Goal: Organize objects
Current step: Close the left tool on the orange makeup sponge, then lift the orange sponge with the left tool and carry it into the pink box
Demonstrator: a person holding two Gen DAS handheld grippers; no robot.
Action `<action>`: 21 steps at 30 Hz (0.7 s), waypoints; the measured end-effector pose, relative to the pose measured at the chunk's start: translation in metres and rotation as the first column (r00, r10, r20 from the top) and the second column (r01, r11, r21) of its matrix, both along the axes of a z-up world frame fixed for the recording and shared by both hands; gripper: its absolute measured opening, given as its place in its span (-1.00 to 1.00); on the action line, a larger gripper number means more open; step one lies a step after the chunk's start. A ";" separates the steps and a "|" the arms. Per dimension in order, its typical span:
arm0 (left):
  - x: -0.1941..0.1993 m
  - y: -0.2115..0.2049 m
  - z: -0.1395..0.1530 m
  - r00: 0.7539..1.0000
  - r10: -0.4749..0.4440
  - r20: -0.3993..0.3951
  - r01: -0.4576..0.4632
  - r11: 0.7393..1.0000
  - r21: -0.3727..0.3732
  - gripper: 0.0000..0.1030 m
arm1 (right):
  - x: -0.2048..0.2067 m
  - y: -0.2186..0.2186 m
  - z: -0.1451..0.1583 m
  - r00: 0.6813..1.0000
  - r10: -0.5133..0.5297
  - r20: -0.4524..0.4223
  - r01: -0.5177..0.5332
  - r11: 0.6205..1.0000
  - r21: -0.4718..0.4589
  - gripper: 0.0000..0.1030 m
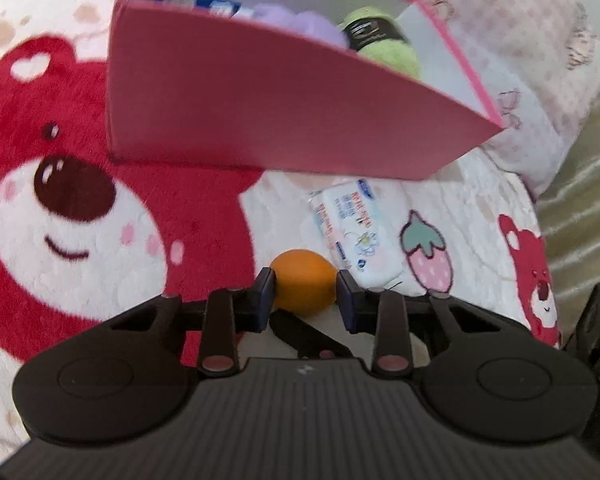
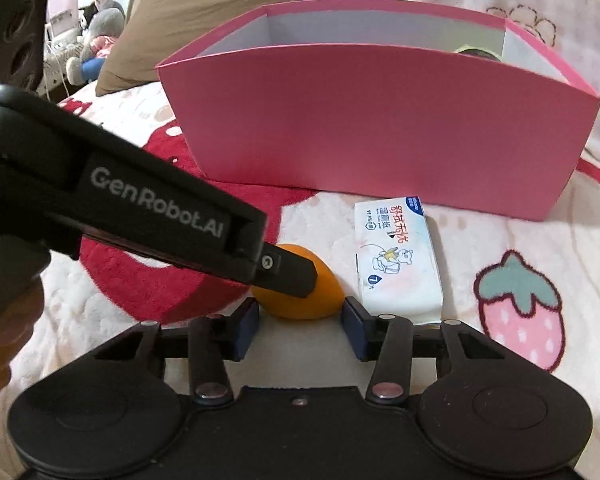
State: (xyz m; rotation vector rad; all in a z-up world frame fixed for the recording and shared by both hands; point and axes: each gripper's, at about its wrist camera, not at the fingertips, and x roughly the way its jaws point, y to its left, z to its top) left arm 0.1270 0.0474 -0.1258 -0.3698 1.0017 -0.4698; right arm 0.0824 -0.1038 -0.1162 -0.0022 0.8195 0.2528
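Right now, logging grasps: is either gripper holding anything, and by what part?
The left gripper clamps the orange egg-shaped sponge across its sides; the right gripper brackets it, not gripping.

The left gripper (image 1: pixel 306 286) has its two blue-padded fingers (image 1: pixel 265 284) closed against the sides of an orange egg-shaped sponge (image 1: pixel 303 285) on a plush bear-print blanket (image 1: pixel 100 240). Just right of the sponge lies a white wipes packet (image 1: pixel 350 232). Beyond the sponge stands a pink box (image 1: pixel 260 120), which holds blue-white packets (image 1: pixel 196 0), something lilac (image 1: pixel 296 24) and a green yarn ball (image 1: pixel 384 44).
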 end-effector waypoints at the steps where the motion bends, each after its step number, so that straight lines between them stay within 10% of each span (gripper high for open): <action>1: -0.002 0.000 0.002 1.000 -0.006 0.011 0.006 1.000 -0.005 -0.38 | -0.001 0.000 0.001 1.000 -0.011 0.000 0.011 1.000 0.008 -0.05; 10: -0.021 -0.020 0.029 0.987 -0.083 0.134 0.065 0.989 0.132 -0.37 | -0.013 0.004 0.028 0.994 0.075 0.081 -0.067 0.993 -0.094 -0.08; 21: -0.031 -0.018 0.052 0.986 -0.128 0.103 0.117 0.988 0.105 -0.36 | -0.024 -0.002 0.051 0.983 0.151 0.104 -0.138 0.983 -0.120 0.08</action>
